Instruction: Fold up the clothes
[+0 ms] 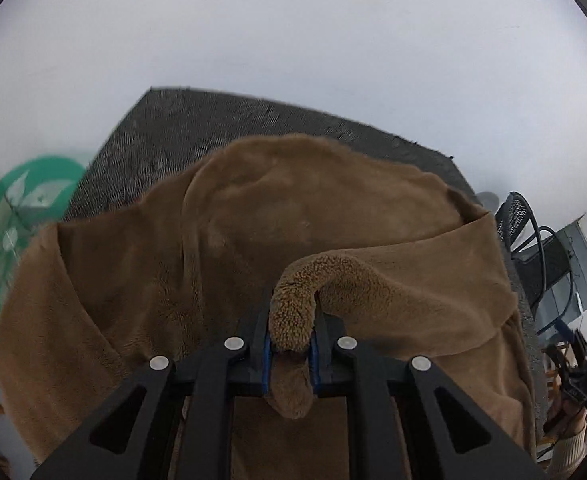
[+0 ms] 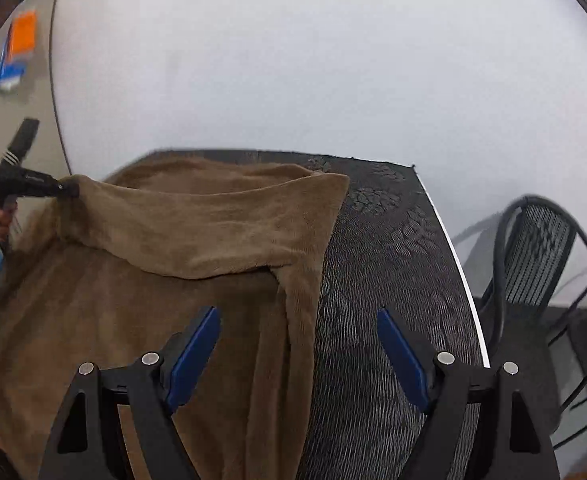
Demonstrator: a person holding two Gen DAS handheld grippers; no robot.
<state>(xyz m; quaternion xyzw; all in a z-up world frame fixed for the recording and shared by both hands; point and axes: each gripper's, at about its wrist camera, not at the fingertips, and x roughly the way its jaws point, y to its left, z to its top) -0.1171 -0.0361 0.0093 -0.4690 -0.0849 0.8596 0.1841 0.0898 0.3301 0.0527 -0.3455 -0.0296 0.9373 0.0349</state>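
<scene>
Left jaws clamped on a corner of the brown cloth, lifting a fold over it. Right jaws wide apart, empty, above cloth edge and black mat.

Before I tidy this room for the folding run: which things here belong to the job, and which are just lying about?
Part of the job:
- brown fleece garment
- left gripper, shut on a corner of it
- right gripper, open
- dark patterned table mat beneath

Just lying about:
- black mesh chair
- green flower-print disc
- orange and blue sign
</scene>
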